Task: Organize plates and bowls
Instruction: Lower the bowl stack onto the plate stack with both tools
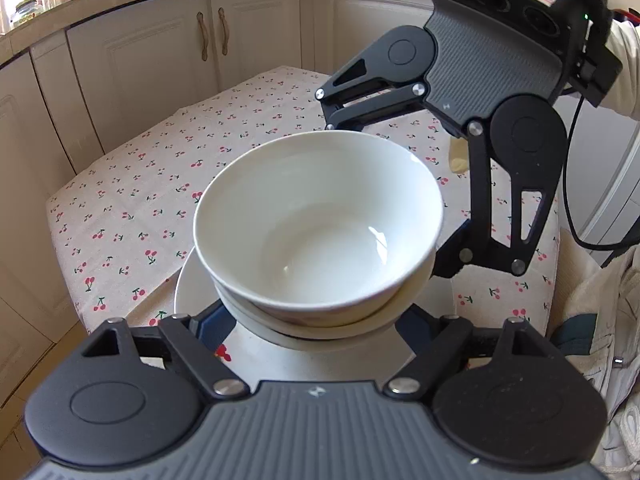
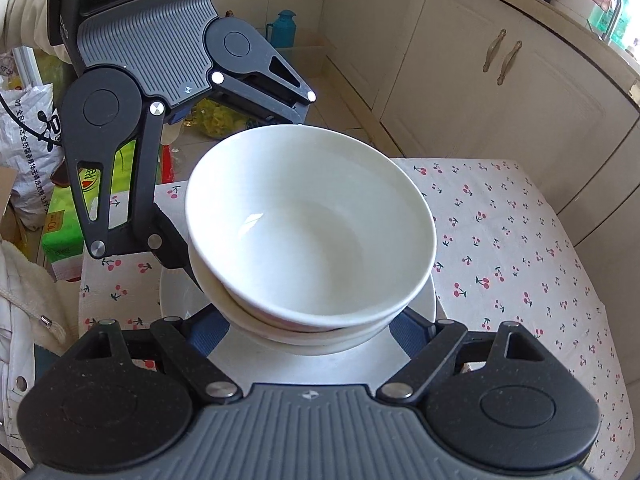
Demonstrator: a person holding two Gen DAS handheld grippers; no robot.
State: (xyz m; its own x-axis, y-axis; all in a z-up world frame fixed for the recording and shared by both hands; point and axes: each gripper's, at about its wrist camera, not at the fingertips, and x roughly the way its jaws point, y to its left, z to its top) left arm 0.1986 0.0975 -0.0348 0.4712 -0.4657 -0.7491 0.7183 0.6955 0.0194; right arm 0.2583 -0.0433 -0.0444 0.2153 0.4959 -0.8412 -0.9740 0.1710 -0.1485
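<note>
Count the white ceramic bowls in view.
2. One white ceramic bowl sits on top, nested in a second white bowl whose rim shows beneath, above a white plate. More may be hidden.

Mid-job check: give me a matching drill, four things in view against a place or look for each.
Things:
1. top bowl
2. plate
3. tablecloth
4. flask

Descriptions:
A. teal, in the background by the cabinets
B. printed with red cherries
C. nested in the lower bowl
D. white, under the bowl stack

Pairs: 1-C, 2-D, 3-B, 4-A
</note>
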